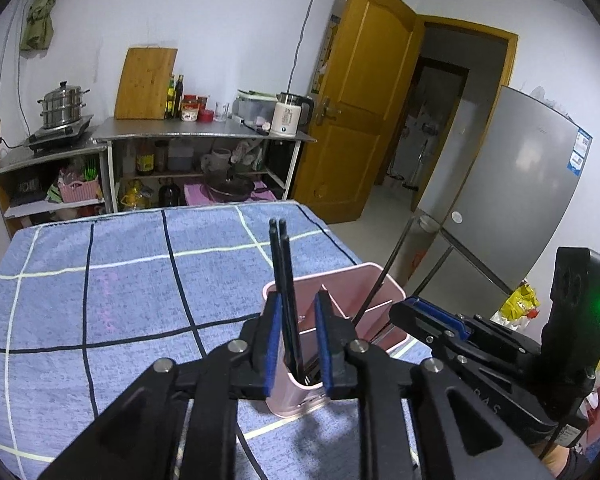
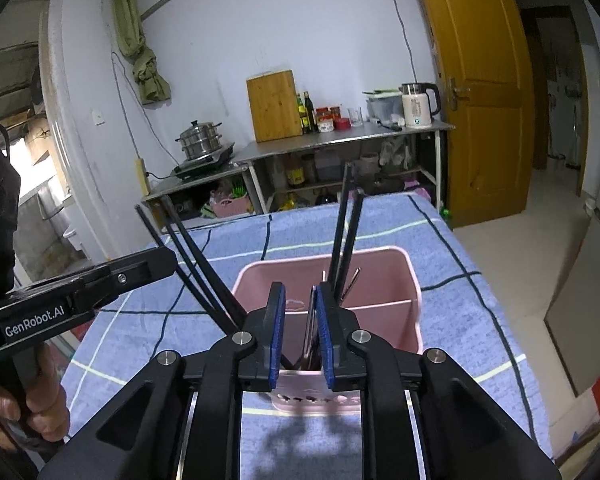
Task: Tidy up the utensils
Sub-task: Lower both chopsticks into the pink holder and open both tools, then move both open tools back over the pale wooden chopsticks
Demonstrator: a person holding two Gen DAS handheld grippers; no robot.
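Observation:
A pink utensil holder (image 1: 374,280) (image 2: 380,280) with a divider stands on the blue checked tablecloth. Black chopsticks (image 1: 282,280) stand in its near compartment, between the blue pads of my left gripper (image 1: 299,304), which is open around them without pinching. My right gripper (image 2: 300,300) is open over the holder's near rim; a thin metal utensil (image 2: 311,320) stands between its pads, leaning on the right pad. More black chopsticks (image 2: 344,240) lean in the holder, and others (image 2: 192,252) slant out to the left.
The blue checked tablecloth (image 1: 100,280) covers the table. Behind it stand metal kitchen shelves (image 1: 204,132) with a pot, bottles, a cutting board and a kettle. A wooden door (image 1: 360,100) and a grey fridge (image 1: 520,180) are to the right.

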